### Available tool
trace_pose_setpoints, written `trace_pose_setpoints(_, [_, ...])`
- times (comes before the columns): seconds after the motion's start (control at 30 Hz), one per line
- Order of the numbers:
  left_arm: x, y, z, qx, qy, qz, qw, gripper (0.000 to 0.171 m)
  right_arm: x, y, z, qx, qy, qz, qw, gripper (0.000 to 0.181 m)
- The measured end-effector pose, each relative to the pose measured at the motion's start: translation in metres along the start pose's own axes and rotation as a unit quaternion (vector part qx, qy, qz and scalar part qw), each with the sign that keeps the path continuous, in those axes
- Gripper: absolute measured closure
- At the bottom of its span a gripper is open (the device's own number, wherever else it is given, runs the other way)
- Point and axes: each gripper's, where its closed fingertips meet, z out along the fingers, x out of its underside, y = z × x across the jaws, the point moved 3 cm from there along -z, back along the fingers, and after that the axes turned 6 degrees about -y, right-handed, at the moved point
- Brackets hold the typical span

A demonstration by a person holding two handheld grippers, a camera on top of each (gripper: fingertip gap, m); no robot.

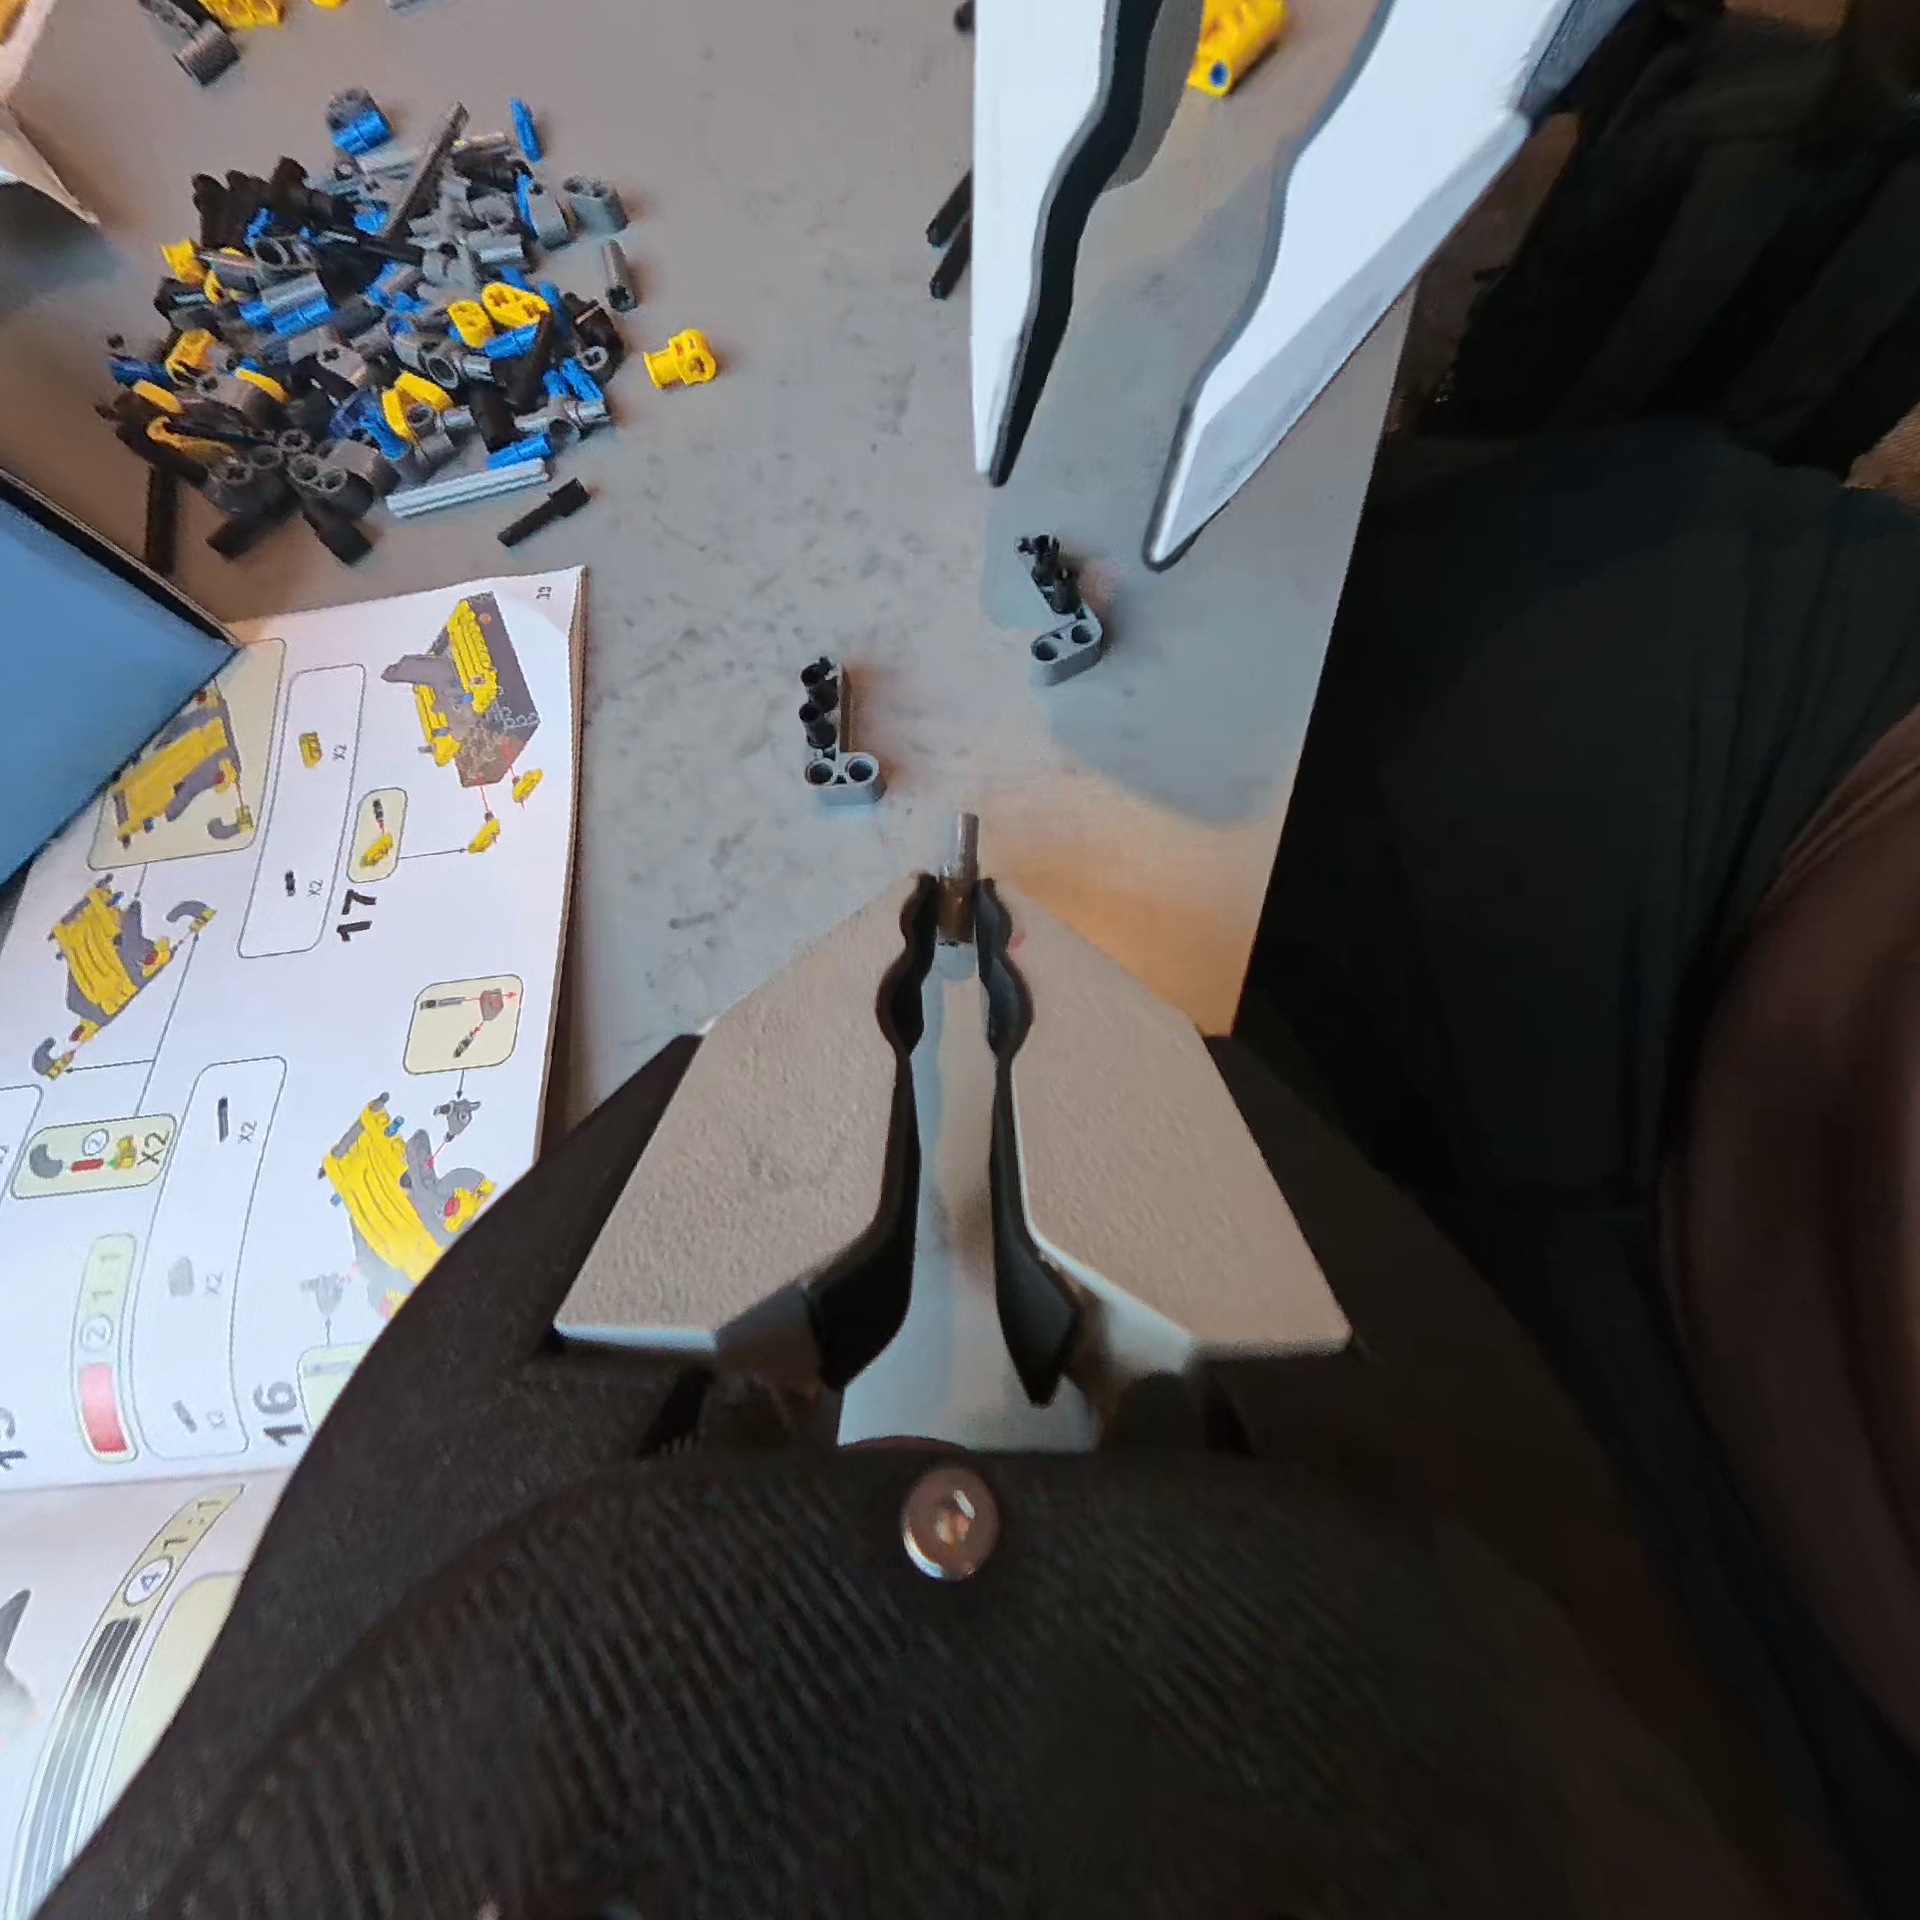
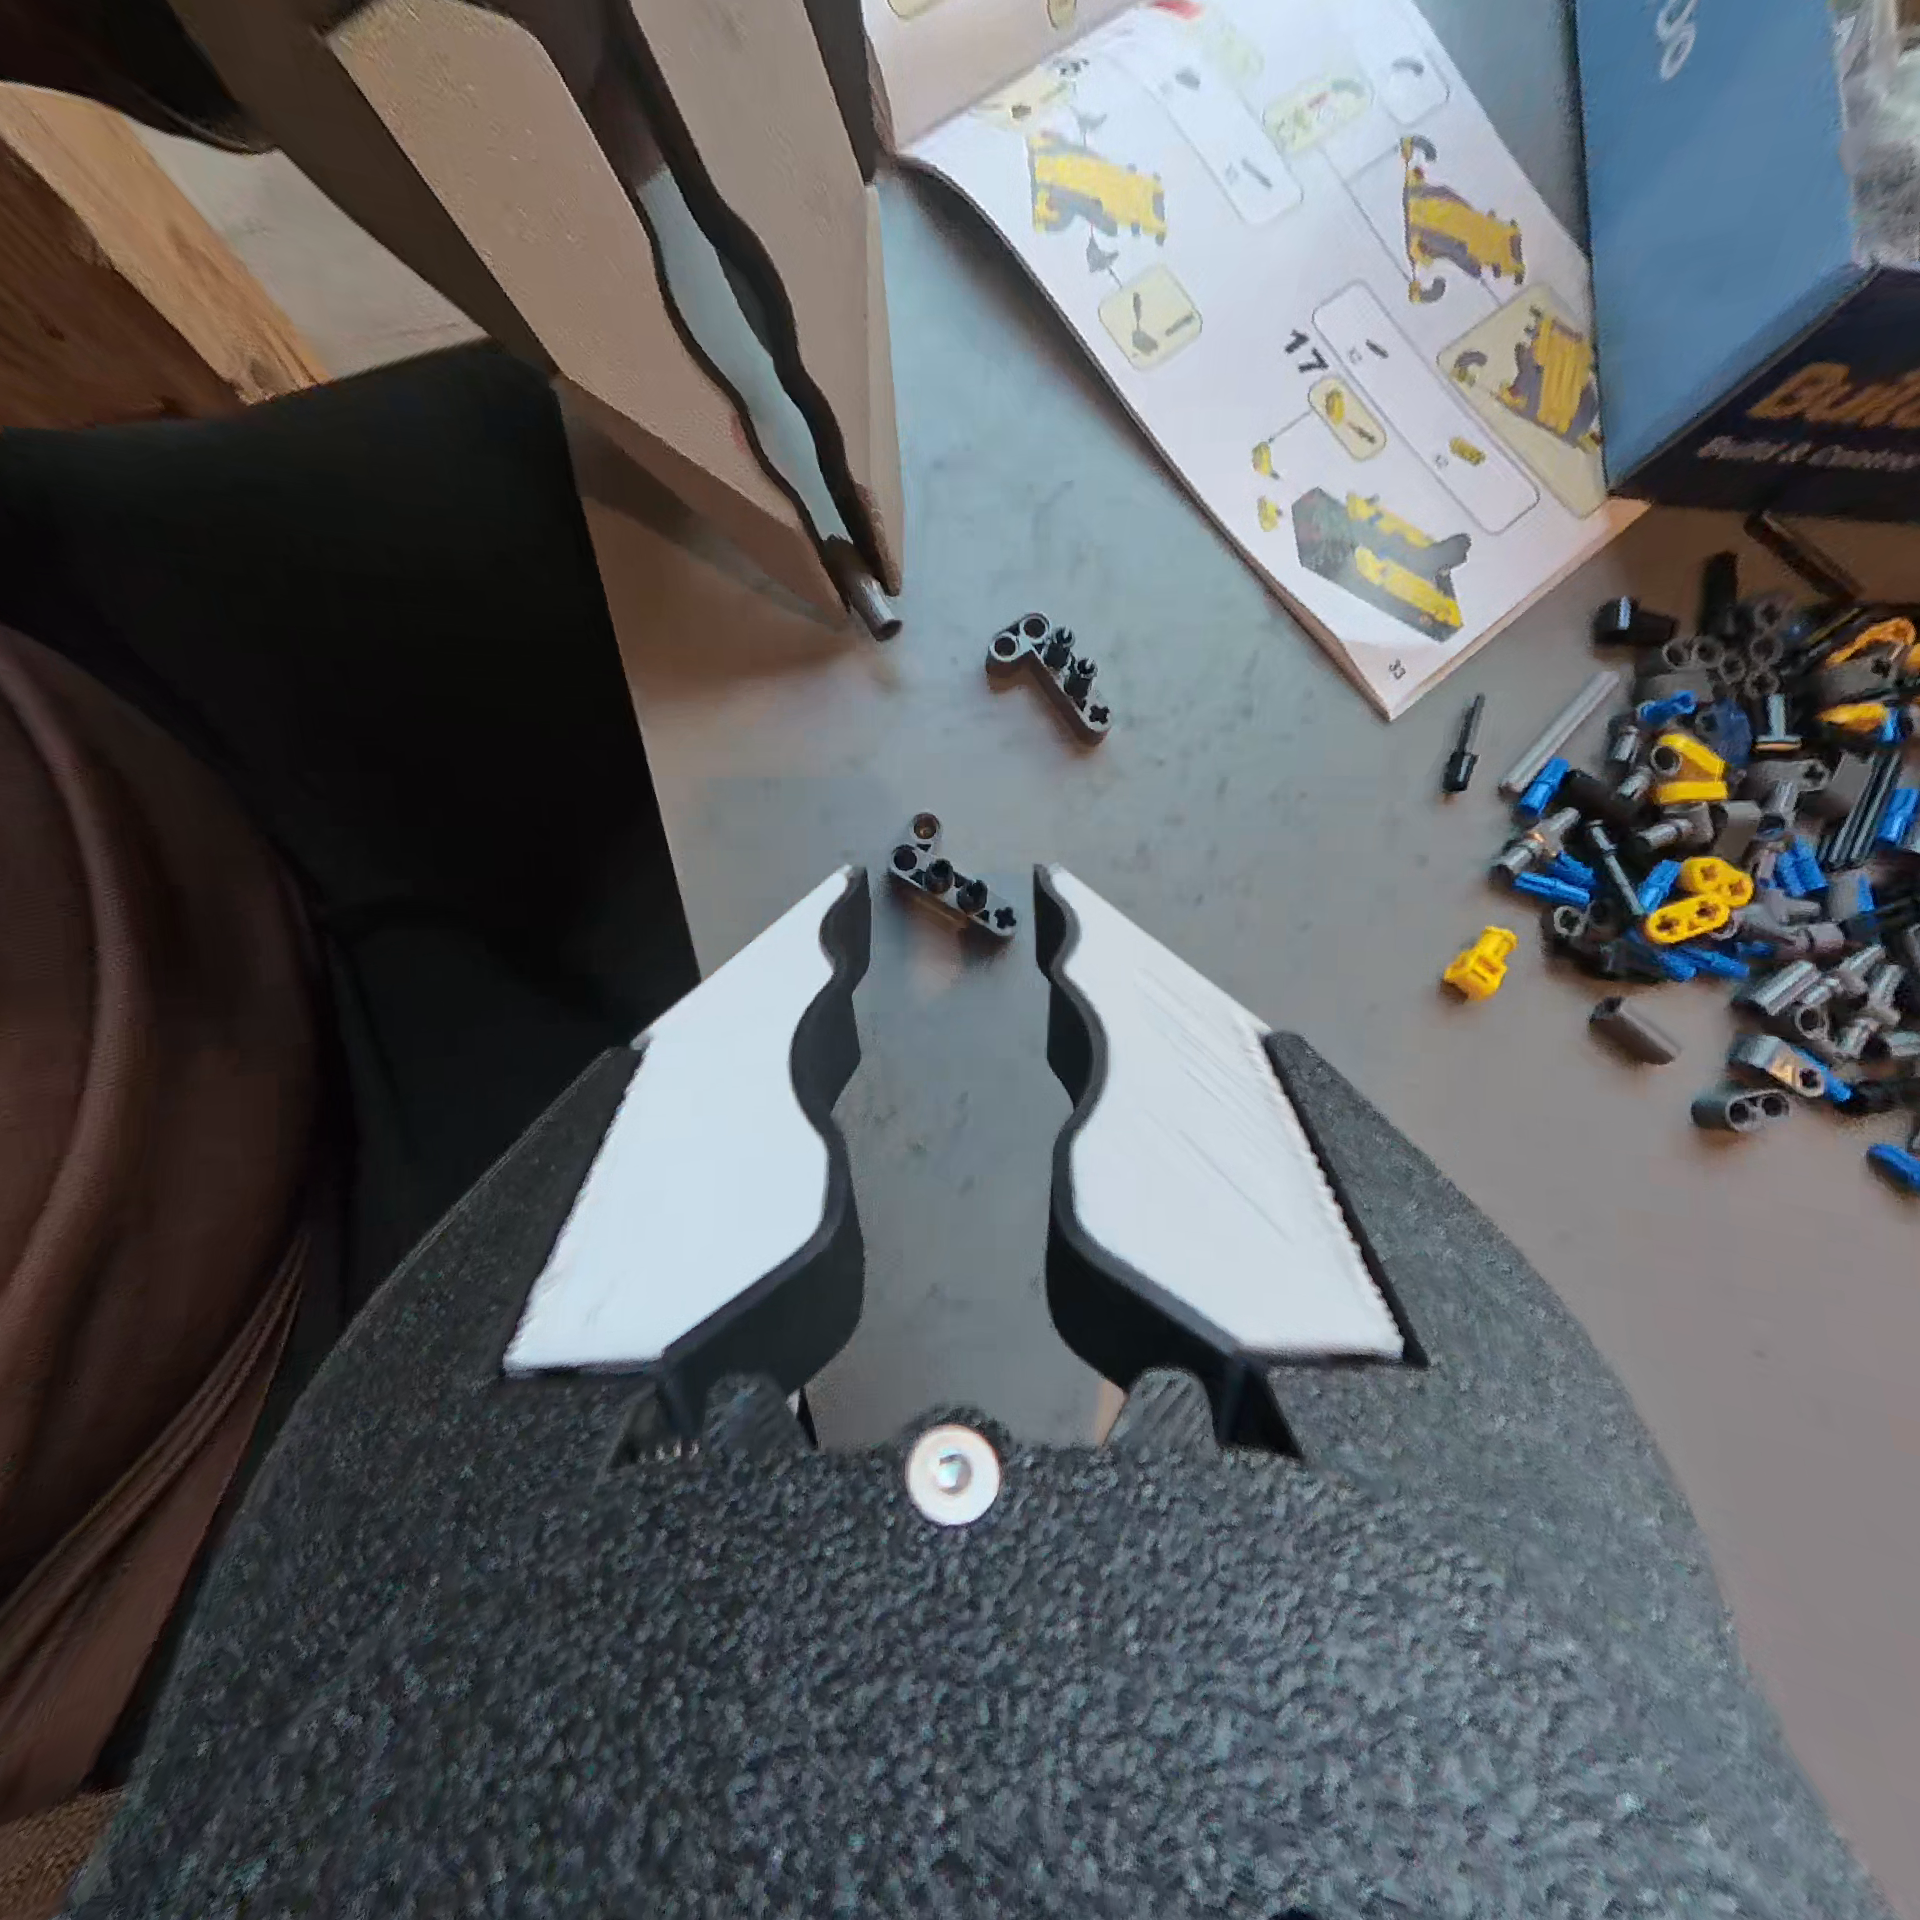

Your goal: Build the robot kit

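Observation:
My left gripper (image 1: pixel 956 896) is shut on a small grey pin (image 1: pixel 962 854) whose end sticks out past the tips, above the grey table. It also shows in the right wrist view (image 2: pixel 868 603), pin end pointing down. Two grey L-shaped beams with black pins lie on the table: one (image 1: pixel 840 740) just ahead of the left gripper, one (image 1: pixel 1062 615) under the right gripper's tips. My right gripper (image 2: pixel 951 883) is open, its jaws either side of the nearer L-beam (image 2: pixel 951 883); the other L-beam (image 2: pixel 1049 675) lies beyond. In the left wrist view the right gripper (image 1: pixel 1081 509) hangs at the upper right.
A pile of black, blue, grey and yellow parts (image 1: pixel 364 343) lies on the table (image 1: pixel 779 156), and shows in the right wrist view (image 2: pixel 1745 914). An open instruction booklet (image 1: pixel 291 987) and a blue box (image 2: pixel 1745 239) lie beside it. A person's dark clothing (image 1: pixel 1610 935) borders the table edge. There is about 7 cm between the tips of the two grippers.

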Motion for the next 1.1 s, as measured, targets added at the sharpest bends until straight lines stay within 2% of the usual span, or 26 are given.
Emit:
trace_pose_setpoints(0.17, [-0.002, -0.002, -0.002, 0.009, -0.013, 0.003, 1.0, 0.168, 0.008, -0.009, 0.018, 0.023, 0.011, 0.004, 1.0, 0.15])
trace_pose_setpoints(0.33, [-0.003, -0.005, -0.003, 0.01, -0.017, 0.016, 1.0, 0.168, 0.002, -0.019, 0.022, 0.026, 0.002, -0.001, 1.0, 0.152])
trace_pose_setpoints(0.5, [0.002, -0.008, 0.0, 0.015, 0.006, 0.027, 0.999, 0.167, -0.006, -0.015, 0.011, 0.009, -0.05, 0.021, 0.998, 0.153])
trace_pose_setpoints(0.63, [0.002, -0.011, -0.001, 0.023, 0.005, 0.033, 0.999, 0.167, -0.009, 0.002, 0.016, -0.01, -0.055, -0.013, 0.998, 0.155])
trace_pose_setpoints(0.73, [0.002, -0.01, -0.001, 0.027, 0.003, 0.024, 0.999, 0.159, -0.004, 0.005, 0.02, -0.009, -0.033, -0.032, 0.999, 0.154])
trace_pose_setpoints(0.93, [0.002, -0.01, -0.002, 0.035, 0.003, 0.02, 0.999, 0.159, 0.008, -0.021, -0.012, 0.038, -0.032, -0.005, 0.999, 0.156])
trace_pose_setpoints(1.1, [0.002, -0.009, -0.001, 0.04, 0.005, 0.009, 0.999, 0.16, 0.043, -0.058, -0.043, 0.107, 0.02, 0.041, 0.993, 0.157])
